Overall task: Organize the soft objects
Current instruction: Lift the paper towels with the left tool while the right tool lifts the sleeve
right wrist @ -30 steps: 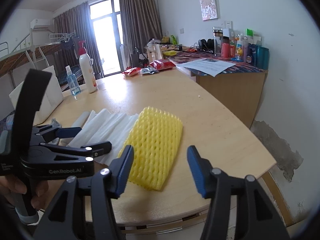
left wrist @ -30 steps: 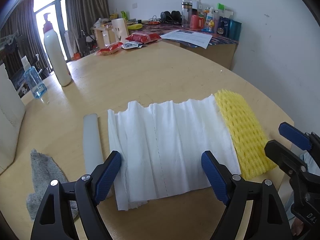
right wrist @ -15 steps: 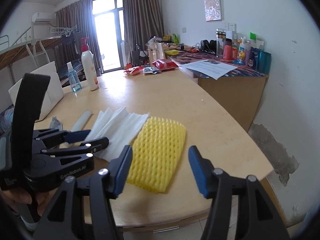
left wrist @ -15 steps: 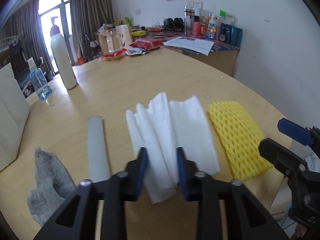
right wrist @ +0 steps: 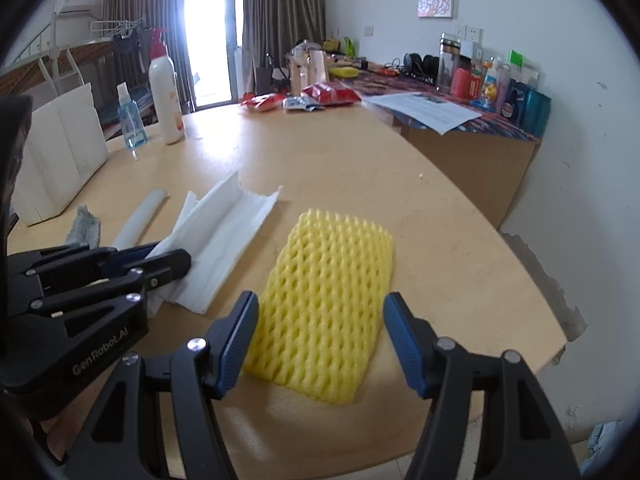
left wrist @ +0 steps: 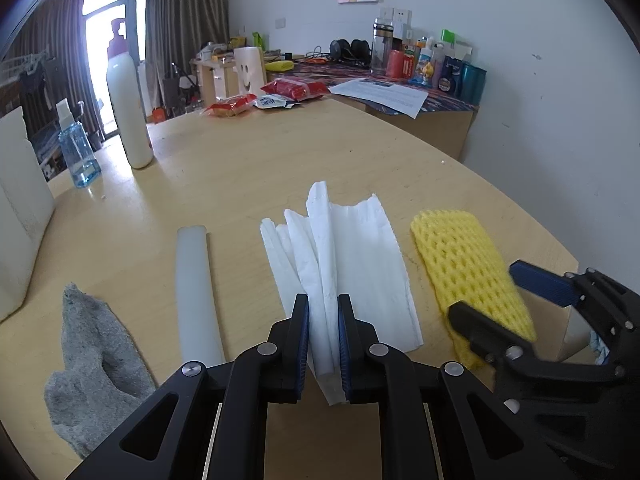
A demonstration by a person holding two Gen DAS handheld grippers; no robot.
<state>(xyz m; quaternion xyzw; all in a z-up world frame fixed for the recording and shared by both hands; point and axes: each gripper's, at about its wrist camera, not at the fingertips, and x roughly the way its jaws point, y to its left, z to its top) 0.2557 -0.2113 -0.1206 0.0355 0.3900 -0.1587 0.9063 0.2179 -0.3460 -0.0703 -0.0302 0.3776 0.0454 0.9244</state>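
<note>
Paper towel (left wrist: 340, 264): bunched now where it lay spread flat, near table (left wrist: 280, 152) edge at 6 o'clock.
Left gripper (left wrist: 323, 344): clamped on its pleats; gathering underway.
Right gripper (right wrist: 316, 344): jaws wide, hovering before yellow foam net (right wrist: 328, 296).

White walls (right wrist: 580, 60); curtained window (right wrist: 208, 44) admits daylight; wooden counter (right wrist: 340, 168); side cabinet (right wrist: 472, 160) against wall.

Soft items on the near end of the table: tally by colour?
White: 2, the paper towel pinched in the left tool, and the foam tube
Yellow: 1, the foam net, lying in front of the open right tool
Grey: 1, the rag
Total: 4
</note>
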